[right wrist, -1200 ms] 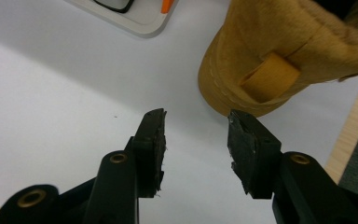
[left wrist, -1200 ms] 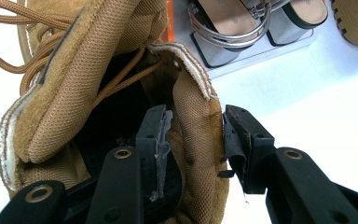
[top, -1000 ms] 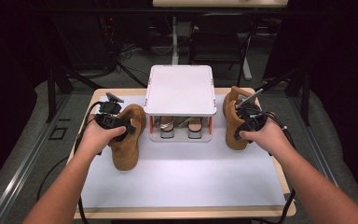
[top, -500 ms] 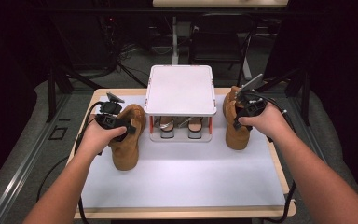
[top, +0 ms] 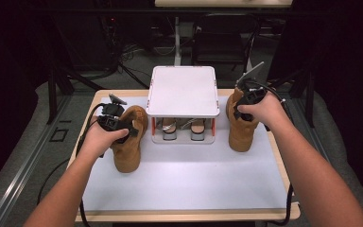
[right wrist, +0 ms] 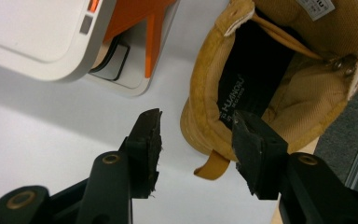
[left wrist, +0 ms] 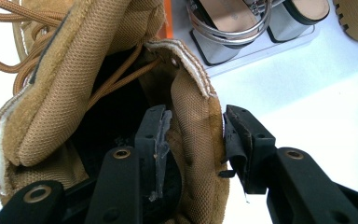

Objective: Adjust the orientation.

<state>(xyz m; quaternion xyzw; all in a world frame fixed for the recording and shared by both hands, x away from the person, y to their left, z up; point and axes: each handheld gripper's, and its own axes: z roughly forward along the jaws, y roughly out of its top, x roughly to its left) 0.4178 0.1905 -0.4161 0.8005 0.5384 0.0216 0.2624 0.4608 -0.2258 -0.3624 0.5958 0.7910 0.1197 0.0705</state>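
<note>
Nearest the camera in the high view, the person's two forearms come in from the bottom over the white rectangular table top with a pale wooden edge.

The left gripper sits at the collar of the tan suede lace-up boot on the left, which stands upright on the table, toe toward the person. In the left gripper view, the left gripper straddles the padded mesh collar of that boot: one jaw is inside the shoe opening, the other outside against the collar's outer face. The jaws appear pressed on the collar from both sides, though the contact at the outer pad is partly in shadow.

The right gripper is over the ankle opening of the second tan suede boot on the right, which also stands on the table. In the right gripper view, the right gripper has its jaws apart, having just been opening; the rear rim of that boot and its pull loop lie between them, with visible clearance at each pad.

Farther back, between the two boots, stands the white flat-topped shoe rack with orange supports. On its lower shelf sits a pair of tan block-heeled sandals with metal rings.
</note>
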